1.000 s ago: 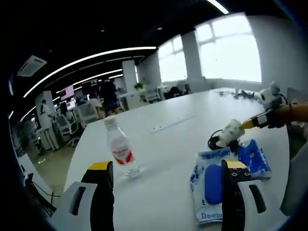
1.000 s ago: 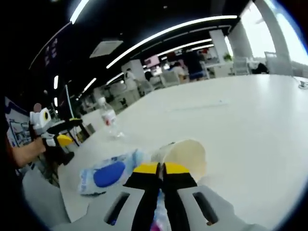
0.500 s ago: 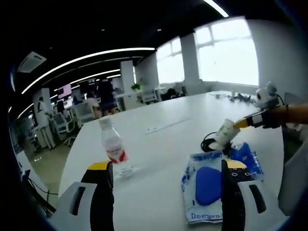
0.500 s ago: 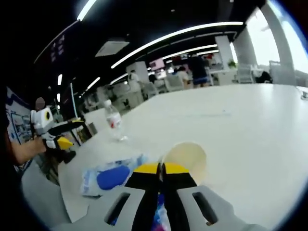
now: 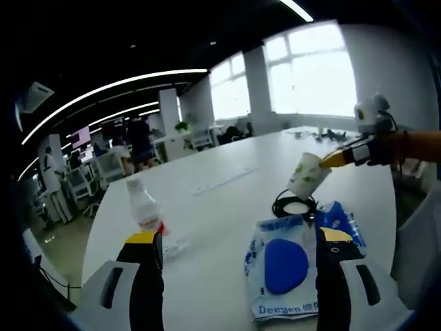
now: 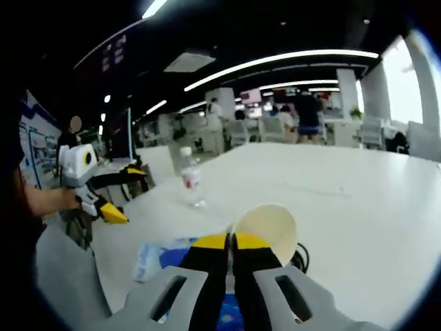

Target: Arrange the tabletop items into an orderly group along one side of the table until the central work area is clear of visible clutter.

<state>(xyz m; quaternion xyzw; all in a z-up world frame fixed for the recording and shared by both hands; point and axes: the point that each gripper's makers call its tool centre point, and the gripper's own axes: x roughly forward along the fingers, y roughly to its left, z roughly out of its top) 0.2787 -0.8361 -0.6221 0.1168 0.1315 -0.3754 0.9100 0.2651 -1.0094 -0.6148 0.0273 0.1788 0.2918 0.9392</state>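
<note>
the white worktop (image 5: pixel 227 200) carries a small scatter near its close edge: a blue and white packet (image 5: pixel 289 265) lying flat, a clear water bottle (image 5: pixel 146 217) standing upright well to its left, and a coiled black cable (image 5: pixel 293 205) touching the packet's far edge. a flat strip (image 5: pixel 220 183) lies further out on the worktop, apart from the rest.

the step in hand looks like the carrying of a paper cup (image 5: pixel 304 176). the right gripper (image 6: pixel 231 243) has its jaws pressed together on the cup's rim, pinching the cup, which is tipped so that its open mouth faces the right gripper view. in the left gripper view the cup hangs tilted in the air above the cable and the packet, clear of the worktop. the left gripper (image 5: pixel 238 245) holds nothing; its jaws stand spread, with the bottle just beyond the left one and the packet beneath the right one.

my judgement is that the tidying is at an early stage, since the packet, bottle and cable lie loose in the work area. the next move calls for choosing a side of the worktop, turning the cup upright and setting it down there without catching the cable. the free left gripper sits well placed to take the bottle or the packet afterwards.
</note>
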